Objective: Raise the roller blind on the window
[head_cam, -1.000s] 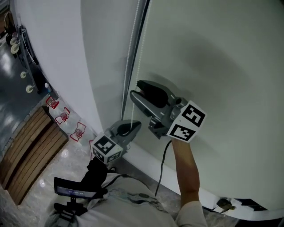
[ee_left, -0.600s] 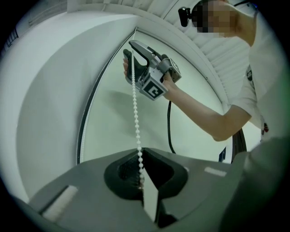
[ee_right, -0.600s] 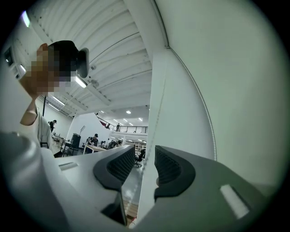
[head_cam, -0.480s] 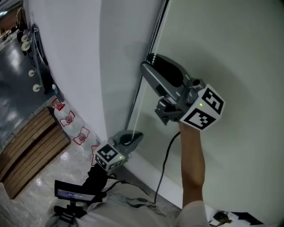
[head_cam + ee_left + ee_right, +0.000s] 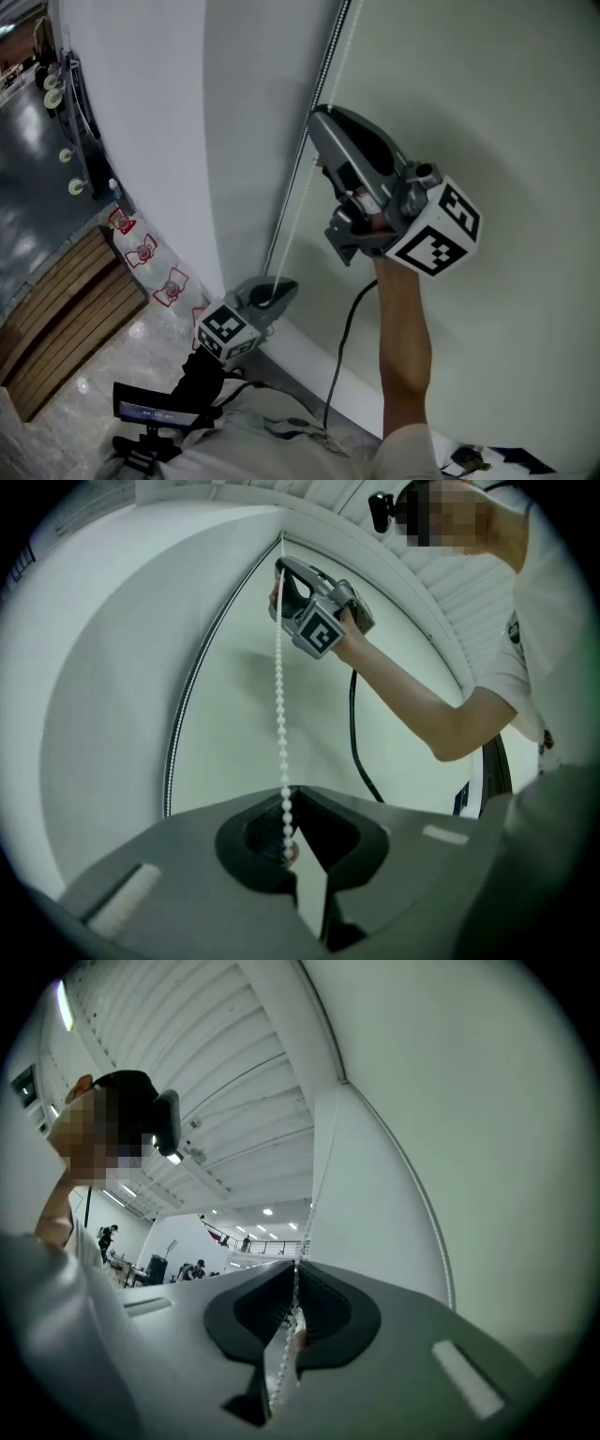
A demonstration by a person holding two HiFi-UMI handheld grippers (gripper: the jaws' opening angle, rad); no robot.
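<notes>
The pale roller blind fills the right of the head view, with its white bead chain hanging along its left edge. My right gripper is raised high on the chain. Its jaws are closing, and in the right gripper view the pads press on the beads. Low down, my left gripper is shut on the same chain. In the left gripper view the chain runs taut from its jaws up to the right gripper.
A white wall curves away left of the blind. A dark side track runs beside the chain. A black cable hangs from the right gripper over the white sill. Far below lie wooden slats and a black device.
The right gripper has climbed up the chain with its jaws wide, then closed them on the beads. The left gripper has stayed low, shut on the chain.
</notes>
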